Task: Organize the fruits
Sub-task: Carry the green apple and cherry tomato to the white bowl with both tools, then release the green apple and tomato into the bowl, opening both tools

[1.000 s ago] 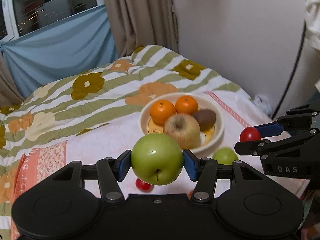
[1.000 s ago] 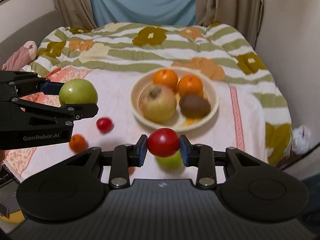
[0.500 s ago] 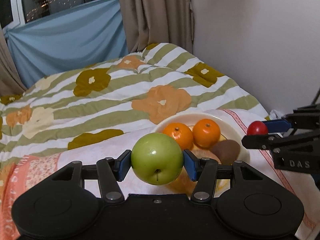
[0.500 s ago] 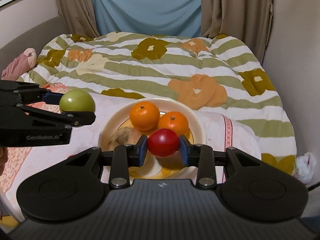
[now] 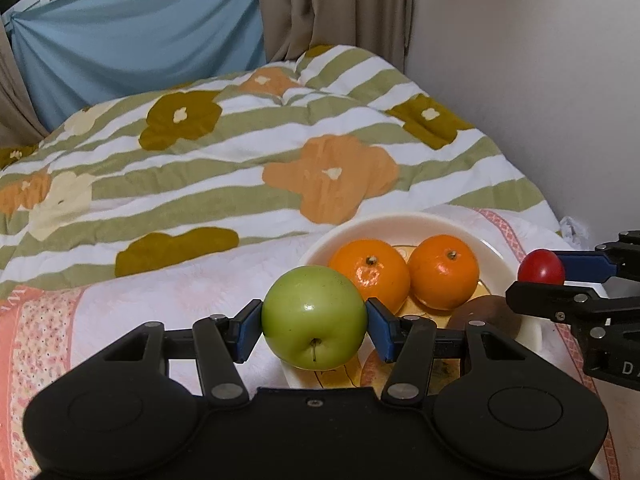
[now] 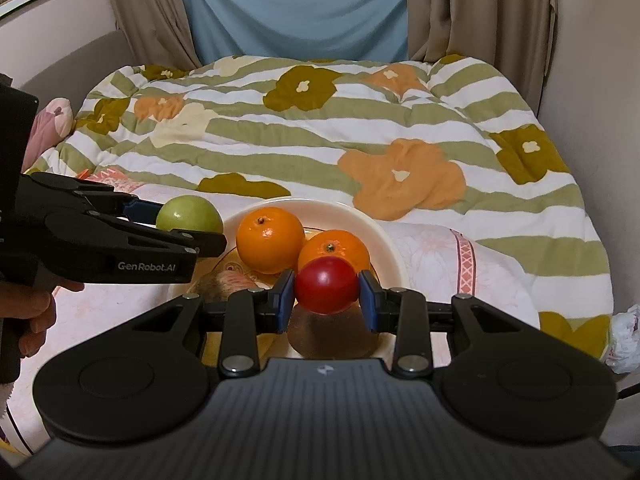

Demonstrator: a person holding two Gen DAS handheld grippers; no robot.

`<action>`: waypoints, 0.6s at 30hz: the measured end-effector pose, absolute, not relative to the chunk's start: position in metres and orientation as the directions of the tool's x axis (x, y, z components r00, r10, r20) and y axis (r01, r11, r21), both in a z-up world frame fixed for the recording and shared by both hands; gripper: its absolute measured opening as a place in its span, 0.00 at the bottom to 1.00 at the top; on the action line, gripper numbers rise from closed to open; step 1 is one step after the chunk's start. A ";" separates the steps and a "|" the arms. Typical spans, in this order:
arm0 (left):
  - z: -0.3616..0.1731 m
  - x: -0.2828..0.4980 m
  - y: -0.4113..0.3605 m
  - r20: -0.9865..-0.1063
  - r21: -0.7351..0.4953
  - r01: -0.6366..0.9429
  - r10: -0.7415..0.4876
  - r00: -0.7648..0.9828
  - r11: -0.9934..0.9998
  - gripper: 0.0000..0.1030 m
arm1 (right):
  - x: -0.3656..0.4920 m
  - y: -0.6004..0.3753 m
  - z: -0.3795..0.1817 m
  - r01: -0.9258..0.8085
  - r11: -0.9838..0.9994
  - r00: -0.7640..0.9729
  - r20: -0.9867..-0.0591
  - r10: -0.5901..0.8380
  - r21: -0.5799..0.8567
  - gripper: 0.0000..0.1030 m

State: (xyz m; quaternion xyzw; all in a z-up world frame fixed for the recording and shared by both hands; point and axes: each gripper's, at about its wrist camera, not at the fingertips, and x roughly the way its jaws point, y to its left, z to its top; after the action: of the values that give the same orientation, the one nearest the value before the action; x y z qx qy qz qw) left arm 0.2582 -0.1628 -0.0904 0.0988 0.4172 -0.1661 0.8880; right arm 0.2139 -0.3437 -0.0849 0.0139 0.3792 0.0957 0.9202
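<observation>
My left gripper [image 5: 315, 330] is shut on a green apple [image 5: 315, 317] and holds it over the near left rim of a cream bowl [image 5: 404, 224]. The apple also shows in the right wrist view [image 6: 189, 214]. My right gripper [image 6: 326, 298] is shut on a small red fruit [image 6: 326, 285] above the bowl's [image 6: 384, 240] near right part. The bowl holds two oranges [image 5: 370, 274] [image 5: 445, 272], a brown kiwi [image 5: 486, 316] and a pale apple [image 6: 228, 282], partly hidden.
The bowl sits on a white and pink cloth [image 5: 180, 292] over a striped floral duvet [image 5: 280, 152]. A wall [image 5: 520, 80] stands close on the right, curtains [image 6: 296, 8] at the back. A crumpled white bag [image 6: 628, 336] lies off the bed's right edge.
Both grippers have moved forward and over the bowl with their fruit still held. The loose fruits on the cloth have dropped out of view.
</observation>
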 end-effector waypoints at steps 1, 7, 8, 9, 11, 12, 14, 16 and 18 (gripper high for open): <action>-0.091 0.259 -0.163 -0.777 0.042 0.374 -0.206 0.595 0.926 0.59 | 0.214 -0.343 -0.085 -0.167 0.981 0.693 -0.696 0.187 0.098 0.48; -0.073 0.242 -0.155 -0.723 0.066 0.375 -0.215 0.657 0.925 0.93 | 0.217 -0.342 -0.085 -0.167 0.981 0.693 -0.695 0.189 0.099 0.48; -0.071 0.240 -0.155 -0.723 0.066 0.375 -0.215 0.657 0.925 0.93 | 0.218 -0.342 -0.085 -0.168 0.981 0.693 -0.696 0.189 0.100 0.48; -0.069 0.237 -0.153 -0.722 0.063 0.370 -0.214 0.658 0.927 0.93 | 0.219 -0.341 -0.085 -0.169 0.981 0.692 -0.696 0.190 0.100 0.48; -0.065 0.232 -0.148 -0.719 0.050 0.359 -0.216 0.660 0.932 0.93 | 0.220 -0.340 -0.084 -0.174 0.980 0.691 -0.696 0.194 0.101 0.48; -0.063 0.229 -0.145 -0.718 0.041 0.353 -0.218 0.661 0.935 0.93 | 0.222 -0.339 -0.084 -0.178 0.979 0.690 -0.697 0.197 0.100 0.48; -0.060 0.223 -0.140 -0.713 0.027 0.340 -0.220 0.666 0.940 0.93 | 0.225 -0.333 -0.083 -0.191 0.977 0.688 -0.696 0.203 0.096 0.48; -0.059 0.219 -0.136 -0.712 0.017 0.332 -0.221 0.666 0.943 0.93 | 0.230 -0.326 -0.083 -0.211 0.973 0.684 -0.698 0.213 0.091 0.48; -0.060 0.217 -0.134 -0.718 0.009 0.331 -0.225 0.659 0.944 0.93 | 0.235 -0.318 -0.085 -0.234 0.969 0.678 -0.700 0.225 0.085 0.48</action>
State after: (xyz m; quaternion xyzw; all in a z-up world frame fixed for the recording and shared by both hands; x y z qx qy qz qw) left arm 0.2166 -0.1341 -0.0597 0.0693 0.3834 -0.1530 0.9082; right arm 0.2349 -0.3184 -0.0854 -0.0059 0.3811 0.1253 0.9160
